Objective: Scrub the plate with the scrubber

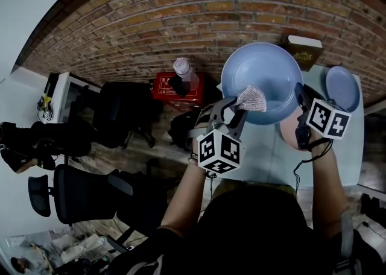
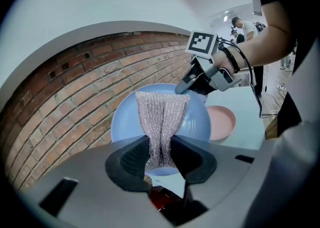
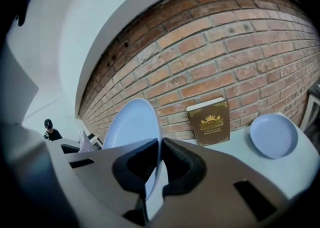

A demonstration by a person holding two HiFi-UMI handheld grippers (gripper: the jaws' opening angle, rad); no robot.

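Head view: I log one smooth round blue plate at 2 o'clock, one silvery mesh scrubber in front of it, one smaller blue plate, and one pink dish.

Left gripper view: the left gripper pinches the scrubber's gathered end.

Right gripper view: the right gripper is clamped on the plate's rim. One brown book at 3 o'clock.

Dim, even indoor light, strong fisheye curving at edges, black vignetted corners; plate brightest, soft shadows
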